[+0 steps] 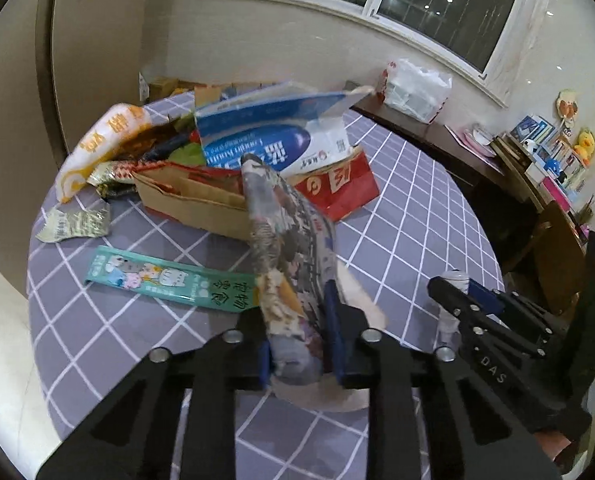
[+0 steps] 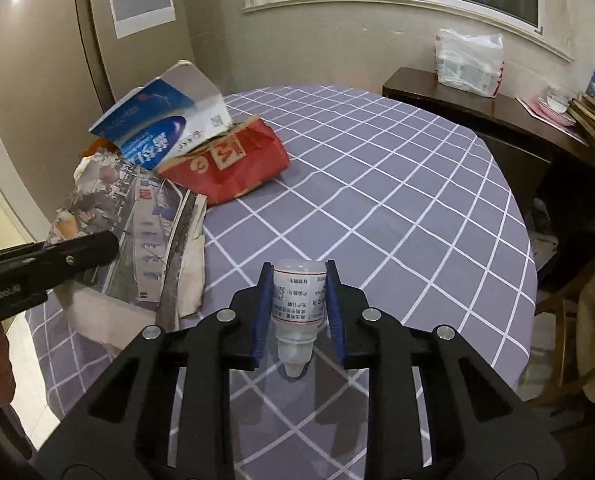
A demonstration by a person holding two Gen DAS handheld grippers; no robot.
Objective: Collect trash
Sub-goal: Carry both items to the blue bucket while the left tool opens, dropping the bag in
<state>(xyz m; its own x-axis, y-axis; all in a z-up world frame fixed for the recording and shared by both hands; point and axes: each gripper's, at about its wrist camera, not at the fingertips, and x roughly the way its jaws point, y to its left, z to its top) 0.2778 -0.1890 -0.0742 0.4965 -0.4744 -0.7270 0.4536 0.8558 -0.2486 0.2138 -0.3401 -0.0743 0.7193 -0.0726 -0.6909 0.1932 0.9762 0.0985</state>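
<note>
My left gripper point(image 1: 297, 320) is shut on a crumpled newspaper point(image 1: 285, 248) and holds it above the table; the paper also shows in the right wrist view point(image 2: 137, 224). My right gripper point(image 2: 297, 280) is shut on a small clear plastic bottle point(image 2: 297, 300), held upside down over the tablecloth; the gripper also shows in the left wrist view point(image 1: 465, 304). A red paper bag point(image 1: 337, 188) lies open on its side with a blue and white carton point(image 1: 273, 136) in its mouth.
A round table with a grey checked cloth point(image 2: 377, 184). A teal wrapper point(image 1: 165, 276), a silver wrapper point(image 1: 73, 224) and an orange and white packet point(image 1: 101, 144) lie at its left. A dark sideboard point(image 2: 477, 104) with a white plastic bag point(image 2: 469, 64) stands behind.
</note>
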